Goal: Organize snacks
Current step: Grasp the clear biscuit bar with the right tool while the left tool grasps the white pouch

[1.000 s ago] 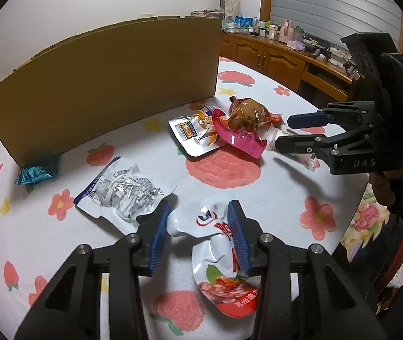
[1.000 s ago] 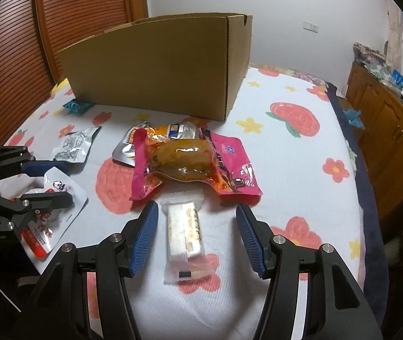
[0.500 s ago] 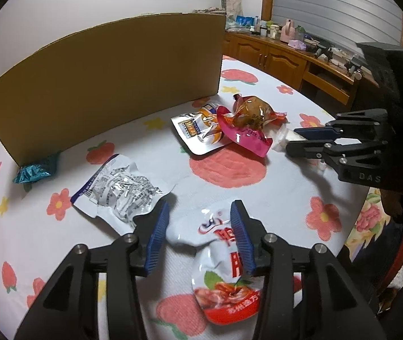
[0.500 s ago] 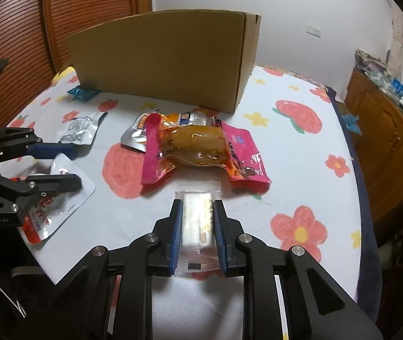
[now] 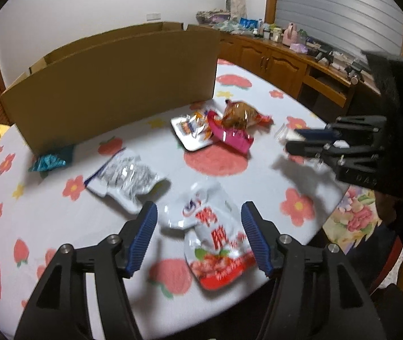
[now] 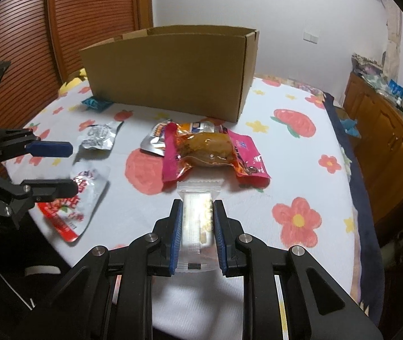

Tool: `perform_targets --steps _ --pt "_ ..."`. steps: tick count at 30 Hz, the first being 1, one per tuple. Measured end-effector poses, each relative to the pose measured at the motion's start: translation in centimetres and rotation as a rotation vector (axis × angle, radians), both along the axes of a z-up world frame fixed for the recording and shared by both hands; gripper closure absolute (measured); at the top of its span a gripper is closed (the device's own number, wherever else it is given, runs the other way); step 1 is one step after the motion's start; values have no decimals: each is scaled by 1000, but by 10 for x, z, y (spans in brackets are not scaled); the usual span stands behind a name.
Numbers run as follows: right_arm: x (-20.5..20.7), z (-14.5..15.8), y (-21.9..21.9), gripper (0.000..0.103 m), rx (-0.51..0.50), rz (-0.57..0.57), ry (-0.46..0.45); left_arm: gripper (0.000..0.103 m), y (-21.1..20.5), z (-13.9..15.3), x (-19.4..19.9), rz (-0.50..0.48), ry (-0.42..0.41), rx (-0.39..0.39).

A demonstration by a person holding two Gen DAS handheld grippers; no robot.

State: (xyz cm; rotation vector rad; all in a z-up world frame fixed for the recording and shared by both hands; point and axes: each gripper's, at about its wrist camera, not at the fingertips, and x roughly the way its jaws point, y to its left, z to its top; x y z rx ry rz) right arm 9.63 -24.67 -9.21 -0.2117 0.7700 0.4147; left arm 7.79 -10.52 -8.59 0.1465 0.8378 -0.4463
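My left gripper (image 5: pixel 198 226) hangs over a white-and-red pouch (image 5: pixel 215 243) that lies on the flowered tablecloth near the table's front edge. Its jaws are opening and the blue pads stand clear of the pouch on both sides. My right gripper (image 6: pixel 197 226) is shut on a clear-wrapped pale snack bar (image 6: pixel 197 215), held just above the cloth. From the left wrist view the right gripper (image 5: pixel 300 141) shows at the right. From the right wrist view the left gripper (image 6: pixel 60 167) is over the pouch (image 6: pixel 71 198). An open cardboard box (image 6: pixel 170 70) stands behind.
A pink-and-orange pack (image 6: pixel 210 150) lies on a flat silver-white pack (image 6: pixel 156 136) mid-table. A crinkled silver pouch (image 5: pixel 125 172) and a small teal packet (image 5: pixel 47 161) lie nearer the box (image 5: pixel 111 85). Wooden cabinets (image 5: pixel 286 62) line the far right.
The left jaws have spread away from the white-and-red pouch they were pinching. The right jaws have shut on the clear-wrapped snack bar and raised it slightly.
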Motion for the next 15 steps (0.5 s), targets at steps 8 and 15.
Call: perform_targets --steps 8,15 --pt "-13 6 4 84 23 12 -10 39 -7 -16 -3 11 53 29" --pt "-16 6 8 84 21 22 -12 39 -22 -25 5 -11 17 58"
